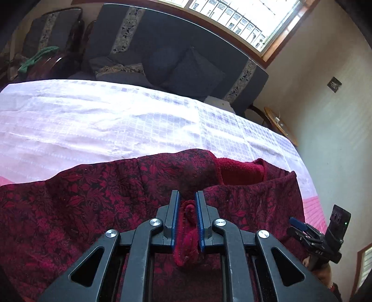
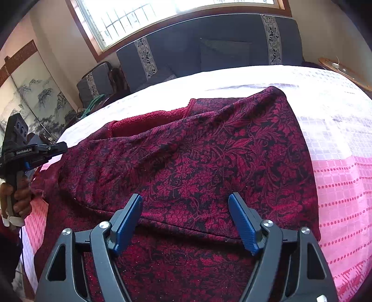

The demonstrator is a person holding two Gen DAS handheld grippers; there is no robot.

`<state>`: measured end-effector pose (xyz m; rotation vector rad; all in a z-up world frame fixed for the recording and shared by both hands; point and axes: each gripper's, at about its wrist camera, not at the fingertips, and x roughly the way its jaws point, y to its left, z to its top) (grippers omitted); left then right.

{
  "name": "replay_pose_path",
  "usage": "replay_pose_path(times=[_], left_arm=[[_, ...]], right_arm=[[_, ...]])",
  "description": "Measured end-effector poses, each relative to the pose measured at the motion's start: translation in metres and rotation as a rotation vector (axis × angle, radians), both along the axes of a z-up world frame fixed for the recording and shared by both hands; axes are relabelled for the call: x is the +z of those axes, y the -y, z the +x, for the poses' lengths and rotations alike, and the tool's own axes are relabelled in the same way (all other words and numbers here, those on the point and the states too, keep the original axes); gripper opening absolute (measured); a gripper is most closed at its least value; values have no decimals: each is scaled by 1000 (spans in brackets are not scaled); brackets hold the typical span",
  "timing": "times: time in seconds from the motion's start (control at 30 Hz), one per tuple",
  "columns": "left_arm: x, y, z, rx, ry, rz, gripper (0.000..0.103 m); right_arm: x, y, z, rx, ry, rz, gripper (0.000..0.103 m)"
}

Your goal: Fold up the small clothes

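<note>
Pinching a bunched hem, the left gripper (image 1: 187, 197) grips the floral maroon garment (image 2: 209, 151) — soft, limp knit — while the right gripper (image 2: 186, 204) hovers spread, empty, above another edge.

Dark sofa (image 1: 186, 53) under window (image 2: 144, 16), white-pink bedspread (image 1: 93, 120), landscape screen (image 2: 34, 97).

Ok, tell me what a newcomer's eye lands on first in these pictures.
First, the dark red floral garment spread across the near part of the pale checked tablecloth. Then the left gripper, its jaws pinched on a bunched fold of the garment's edge, while the right gripper hangs open above the cloth. Behind the table stands a dark sofa under a bright window.
</note>
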<state>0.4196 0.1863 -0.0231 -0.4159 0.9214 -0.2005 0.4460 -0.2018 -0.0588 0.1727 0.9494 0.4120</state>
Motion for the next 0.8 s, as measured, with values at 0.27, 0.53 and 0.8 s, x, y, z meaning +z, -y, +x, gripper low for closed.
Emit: replay_pose_path(times=[0.27, 0.53, 0.8], left_arm=[[-19, 15, 9, -124, -106, -42, 15], [-31, 8, 8, -130, -132, -138, 14], [-16, -4, -22, 81, -36, 7, 0]], right_arm=[[1, -5, -2, 18, 8, -10, 82], [1, 1, 0, 17, 7, 37, 83], [2, 2, 1, 17, 8, 49, 84]])
